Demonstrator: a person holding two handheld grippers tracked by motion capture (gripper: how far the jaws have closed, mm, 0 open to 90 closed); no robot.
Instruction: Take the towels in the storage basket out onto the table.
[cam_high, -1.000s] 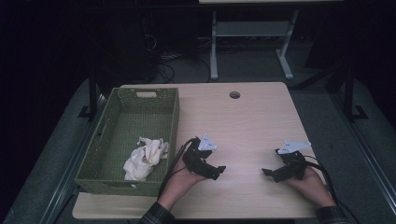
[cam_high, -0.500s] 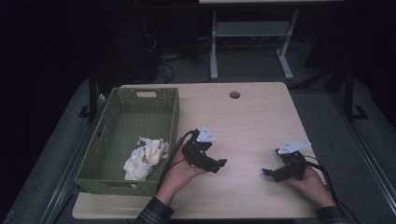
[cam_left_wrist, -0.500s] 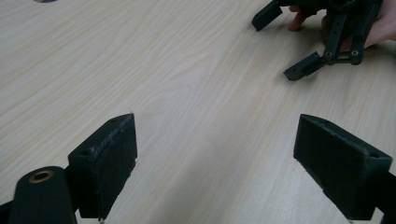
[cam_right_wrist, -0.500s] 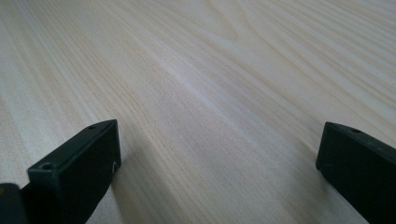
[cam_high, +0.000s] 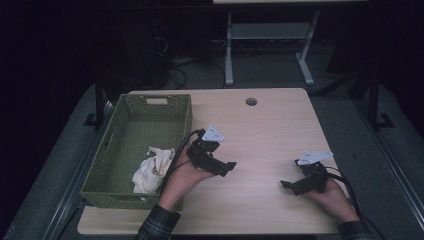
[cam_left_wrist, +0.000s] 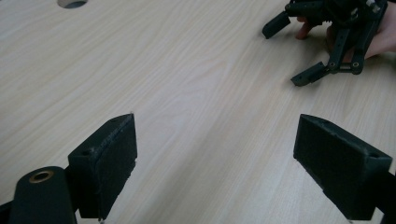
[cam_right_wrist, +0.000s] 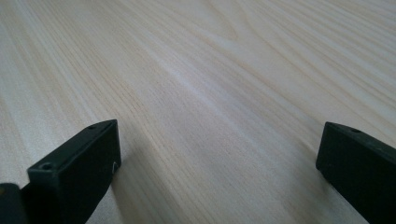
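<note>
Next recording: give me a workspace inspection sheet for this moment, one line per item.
Surface: light wooden table, with a round cable hole near the far edge.
Job's things: crumpled white cloth lying inside the green woven basket at the table's left side.
Clutter: nothing seen.
Grippers: left tongs open, holding nothing, just right of the basket; right tongs open, holding nothing, low over bare wood.
Cables: one trails from each of the tongs; more lie on the floor behind.
Surroundings: dark room, white frame legs beyond the table.

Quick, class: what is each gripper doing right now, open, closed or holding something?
Left gripper: open, jaws wide apart over the pale wooden table, holding nothing.
Right gripper: open, jaws wide apart over bare wood, holding nothing.
</note>
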